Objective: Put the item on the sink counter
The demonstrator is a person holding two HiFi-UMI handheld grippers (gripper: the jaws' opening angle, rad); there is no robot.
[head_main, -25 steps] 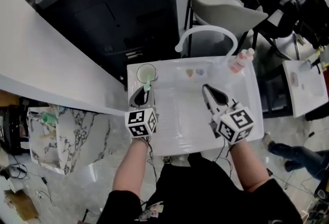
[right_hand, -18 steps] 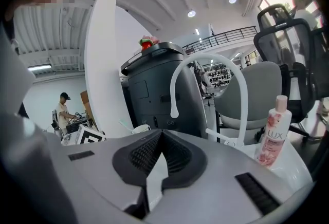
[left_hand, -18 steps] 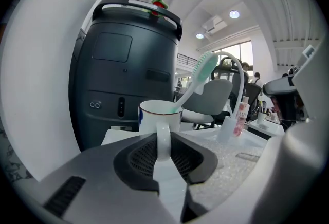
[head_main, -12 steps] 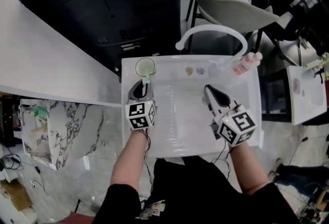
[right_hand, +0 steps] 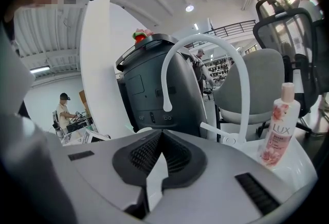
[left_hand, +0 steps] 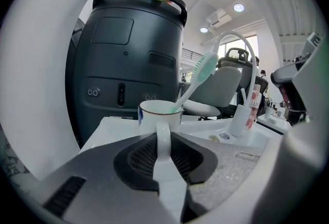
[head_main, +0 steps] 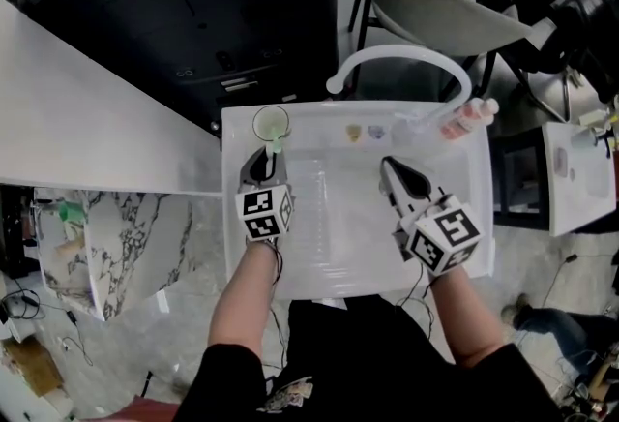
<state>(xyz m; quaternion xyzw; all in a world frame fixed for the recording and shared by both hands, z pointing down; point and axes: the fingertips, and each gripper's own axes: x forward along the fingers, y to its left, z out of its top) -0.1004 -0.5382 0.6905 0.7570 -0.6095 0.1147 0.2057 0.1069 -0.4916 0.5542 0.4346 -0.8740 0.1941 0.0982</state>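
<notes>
Two grippers: your left gripper (head_main: 267, 160) clamps the handle of the white mug (head_main: 272, 124) at the sink counter's (head_main: 235, 116) corner; your right gripper (head_main: 388, 166) is clenched, empty.

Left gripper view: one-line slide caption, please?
Left tongs clamp the handle of a white mug holding a green toothbrush, at the sink counter corner.

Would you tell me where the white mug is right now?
In the head view, the white mug is at the far-left corner of the sink counter, left of the faucet, its handle clamped by the left gripper.
</notes>
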